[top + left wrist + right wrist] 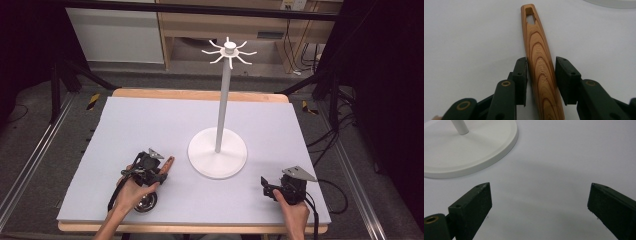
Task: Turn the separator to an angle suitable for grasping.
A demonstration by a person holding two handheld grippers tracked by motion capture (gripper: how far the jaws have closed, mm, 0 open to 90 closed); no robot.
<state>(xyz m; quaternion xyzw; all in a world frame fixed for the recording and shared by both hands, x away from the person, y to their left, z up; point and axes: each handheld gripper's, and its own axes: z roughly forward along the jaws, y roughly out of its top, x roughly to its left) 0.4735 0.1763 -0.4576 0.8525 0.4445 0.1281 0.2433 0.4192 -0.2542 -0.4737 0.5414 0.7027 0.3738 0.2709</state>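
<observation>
A wooden handle (pixel 541 62) with a slot at its far end lies on the table between the jaws of my left gripper (pixel 541 75). The pads stand close on either side, a thin gap still showing, so the gripper is open. From above, my left gripper (pixel 161 172) is front left, the handle's tip (pixel 169 161) pokes out toward the white stand, and a round metal head (pixel 145 202) shows under the hand. My right gripper (pixel 266 186) rests front right, and its jaws (pixel 539 207) stand wide open over bare table.
A white stand with a round base (pixel 217 162), a tall pole (pixel 222 105) and a ring of hooks on top (pixel 229 50) is at the table's middle. The base's rim (pixel 499 152) lies just ahead and left of my right gripper. The grey mat (pixel 150 125) covers the tabletop.
</observation>
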